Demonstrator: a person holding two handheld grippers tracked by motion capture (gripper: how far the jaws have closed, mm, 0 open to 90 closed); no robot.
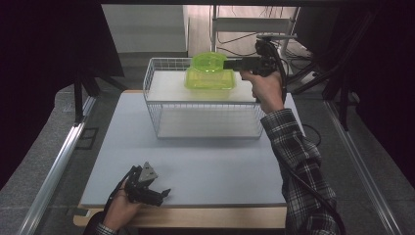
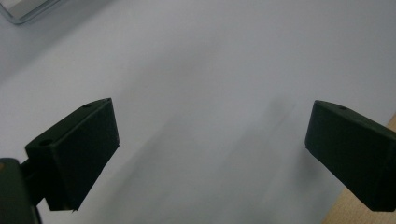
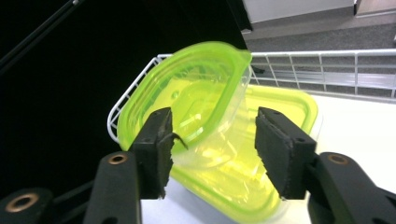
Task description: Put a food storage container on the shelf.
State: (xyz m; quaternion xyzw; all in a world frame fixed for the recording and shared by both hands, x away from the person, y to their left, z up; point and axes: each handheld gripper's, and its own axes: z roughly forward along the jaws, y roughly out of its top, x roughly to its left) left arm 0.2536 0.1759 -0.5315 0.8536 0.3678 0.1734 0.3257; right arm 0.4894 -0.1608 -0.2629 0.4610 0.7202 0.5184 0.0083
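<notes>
Right tool [image 1: 234, 64] released at green container [image 1: 210, 73] on wire rack [image 1: 161, 105] — left tool [image 1: 164, 192] gaping over grey tabletop [image 1: 220, 166].

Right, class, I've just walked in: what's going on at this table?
A person works two handheld claws. The right claw is at the white wire basket, its jaws open around the edge of a tilted translucent green plastic container that leans on a second green container inside. The left claw rests open over the grey table, holding nothing.
</notes>
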